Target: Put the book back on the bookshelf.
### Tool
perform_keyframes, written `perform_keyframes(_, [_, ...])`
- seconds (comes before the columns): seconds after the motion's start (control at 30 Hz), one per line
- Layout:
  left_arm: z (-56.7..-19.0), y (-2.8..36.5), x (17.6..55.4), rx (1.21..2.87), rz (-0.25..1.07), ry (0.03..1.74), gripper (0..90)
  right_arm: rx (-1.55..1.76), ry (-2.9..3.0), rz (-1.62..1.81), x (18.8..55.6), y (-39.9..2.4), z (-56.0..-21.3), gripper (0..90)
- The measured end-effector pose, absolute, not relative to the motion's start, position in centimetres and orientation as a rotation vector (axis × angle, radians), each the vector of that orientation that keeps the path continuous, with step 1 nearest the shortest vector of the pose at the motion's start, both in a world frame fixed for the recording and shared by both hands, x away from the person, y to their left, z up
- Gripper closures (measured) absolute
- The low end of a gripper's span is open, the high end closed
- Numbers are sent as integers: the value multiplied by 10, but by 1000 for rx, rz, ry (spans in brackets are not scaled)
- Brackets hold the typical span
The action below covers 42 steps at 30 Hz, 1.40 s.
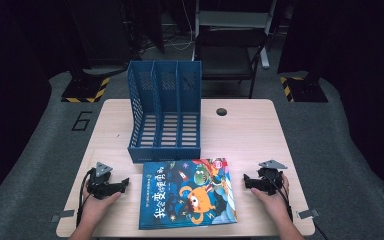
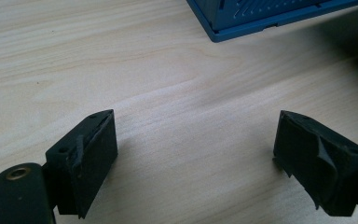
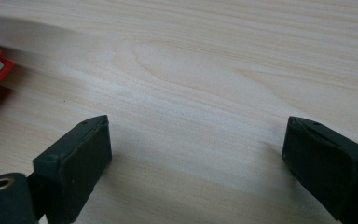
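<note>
Picture book (image 1: 187, 192): lies flat, cover up, at the near edge of the bench (image 1: 250, 130), its far edge just in front of the blue file rack (image 1: 165, 112). My left tool (image 1: 122, 184) rests near the near-left corner and my right tool (image 1: 247, 181) near the near-right corner, one either side of the book and apart from it. Both tools: jaws spread wide, pinching nothing, bare wood between them.
</note>
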<state>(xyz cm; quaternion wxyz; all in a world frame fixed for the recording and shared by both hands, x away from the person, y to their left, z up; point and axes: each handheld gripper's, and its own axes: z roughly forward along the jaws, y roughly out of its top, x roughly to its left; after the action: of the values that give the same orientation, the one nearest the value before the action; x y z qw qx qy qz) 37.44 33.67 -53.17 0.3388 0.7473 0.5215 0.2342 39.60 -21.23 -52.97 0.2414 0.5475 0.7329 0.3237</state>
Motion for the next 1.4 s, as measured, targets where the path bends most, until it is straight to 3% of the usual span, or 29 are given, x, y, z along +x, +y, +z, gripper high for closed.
perform_keyframes(0.7, [-531,335,372,1938,613,1375,142,1503,2011,895,395,-213,-530,78])
perform_keyframes(0.97, [-531,339,373,1913,582,1382,162,1493,2006,902,392,-217,-528,178])
perform_keyframes(1.07, [-531,340,373,1899,590,1387,164,1482,2029,901,392,-217,-525,258])
perform_keyframes(1.2, [-529,342,372,1884,573,1404,224,1436,2074,899,389,-215,-521,409])
perform_keyframes(1.4, [-524,344,372,1878,501,1410,312,1381,2086,902,385,-213,-514,450])
